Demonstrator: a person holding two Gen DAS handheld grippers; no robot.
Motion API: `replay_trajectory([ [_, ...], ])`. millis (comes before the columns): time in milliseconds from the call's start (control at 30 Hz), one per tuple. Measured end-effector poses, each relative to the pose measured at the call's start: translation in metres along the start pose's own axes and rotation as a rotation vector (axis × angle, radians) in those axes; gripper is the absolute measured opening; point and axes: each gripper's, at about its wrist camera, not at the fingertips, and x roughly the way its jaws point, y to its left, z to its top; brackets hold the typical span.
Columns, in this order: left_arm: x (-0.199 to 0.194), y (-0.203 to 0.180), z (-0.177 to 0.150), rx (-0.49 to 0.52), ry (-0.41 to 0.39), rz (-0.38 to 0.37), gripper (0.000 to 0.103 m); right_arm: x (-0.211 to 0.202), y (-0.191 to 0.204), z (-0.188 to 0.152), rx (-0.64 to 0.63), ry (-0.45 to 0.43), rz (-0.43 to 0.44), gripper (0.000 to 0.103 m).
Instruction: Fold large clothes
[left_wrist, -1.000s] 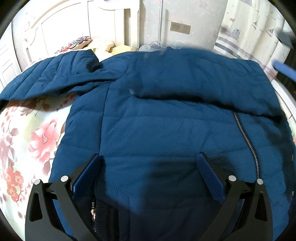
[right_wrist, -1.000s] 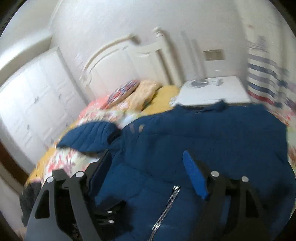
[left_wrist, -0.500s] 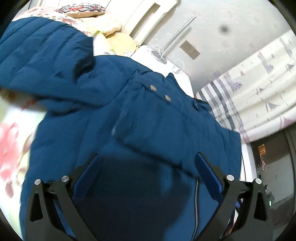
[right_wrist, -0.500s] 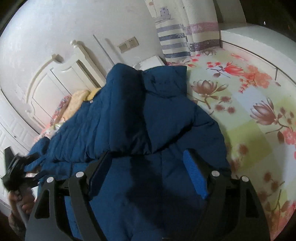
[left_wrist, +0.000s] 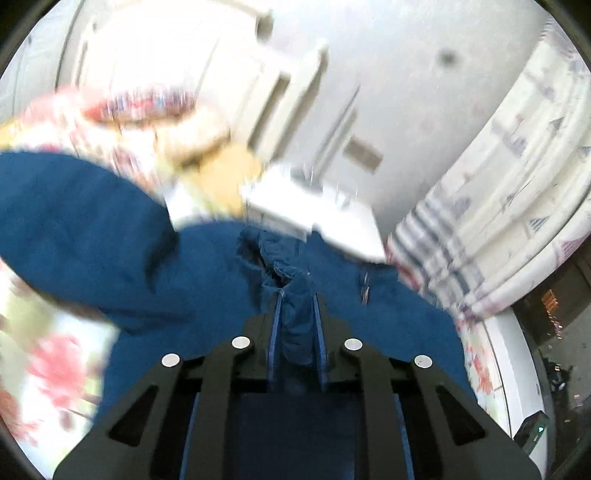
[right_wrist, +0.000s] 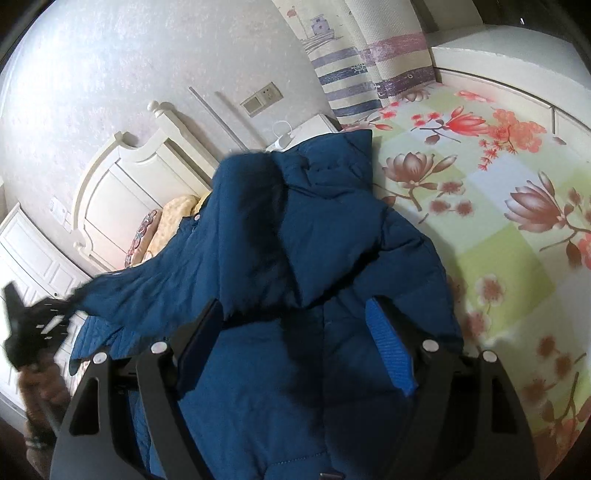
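Note:
A large dark blue quilted jacket lies on the flowered bed sheet. My left gripper is shut on a bunched fold of the jacket near its zipper; the left wrist view is blurred. In the right wrist view the left gripper shows at the far left, pulling a stretch of jacket up and out. My right gripper is open, its fingers either side of the jacket's body just above the fabric, and holds nothing.
A white headboard and pillows stand at the bed's far end. A white nightstand sits beside a striped curtain. A white ledge runs along the bed's far side.
My left gripper has shut on a fold of the jacket and lifted it, swinging fast. The right gripper has stayed open over the jacket's body, drawing a little closer.

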Motion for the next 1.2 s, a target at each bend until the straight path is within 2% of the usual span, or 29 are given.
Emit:
replay_trajectory([
  [67,-0.021,0.006,0.007,0.004,-0.042,0.004,0.015,-0.001,0.001,-0.001,0.0,0.0,0.0,0.079],
  [167,-0.02,0.017,0.004,0.027,0.022,0.008,0.015,-0.001,0.001,-0.002,0.001,0.001,0.0,0.079],
  [267,-0.021,0.032,-0.018,0.03,0.083,0.038,0.015,0.0,0.0,-0.001,0.006,-0.001,0.003,0.079],
  [367,-0.007,0.052,-0.049,0.042,0.175,0.105,0.016,0.0,0.0,-0.001,0.007,-0.001,0.004,0.079],
  [467,0.0,0.06,-0.062,0.103,0.212,0.187,0.019,0.0,0.0,-0.001,0.006,-0.001,0.004,0.079],
  [500,-0.008,0.058,-0.06,0.13,0.179,0.229,0.021,-0.001,0.0,-0.001,0.006,-0.002,0.004,0.079],
  [567,-0.029,0.053,-0.054,0.174,0.04,0.373,0.023,-0.001,0.0,-0.001,0.007,-0.002,0.003,0.079],
  [600,-0.043,0.048,-0.048,0.189,-0.045,0.42,0.028,0.0,0.0,-0.001,0.007,-0.003,0.002,0.079],
  [633,-0.056,0.043,-0.042,0.186,-0.115,0.437,0.034,0.0,0.0,-0.001,0.007,-0.002,0.001,0.079],
  [667,-0.063,0.041,-0.038,0.181,-0.149,0.424,0.04,0.0,0.0,-0.001,0.005,-0.002,0.0,0.079],
  [700,-0.067,0.037,-0.033,0.18,-0.17,0.394,0.077,0.0,0.0,-0.001,0.005,-0.002,-0.001,0.079],
  [733,-0.065,0.033,-0.03,0.191,-0.167,0.35,0.096,0.0,0.0,-0.001,0.005,-0.002,-0.002,0.079],
  [767,-0.061,0.028,-0.029,0.209,-0.164,0.316,0.099,0.0,0.0,-0.001,0.005,-0.002,-0.003,0.079],
  [900,-0.002,0.007,-0.039,0.351,-0.044,0.325,0.099,0.0,0.001,-0.002,0.001,-0.002,-0.009,0.079],
  [1033,0.05,0.005,-0.063,0.407,0.07,0.33,0.099,0.0,0.002,-0.002,-0.002,-0.005,-0.017,0.079],
  [1133,0.082,0.013,-0.085,0.465,0.198,0.367,0.099,0.0,0.002,-0.002,-0.004,-0.006,-0.019,0.079],
  [1200,0.083,0.015,-0.086,0.456,0.199,0.362,0.099,-0.002,0.004,-0.003,-0.005,-0.015,-0.035,0.078],
])
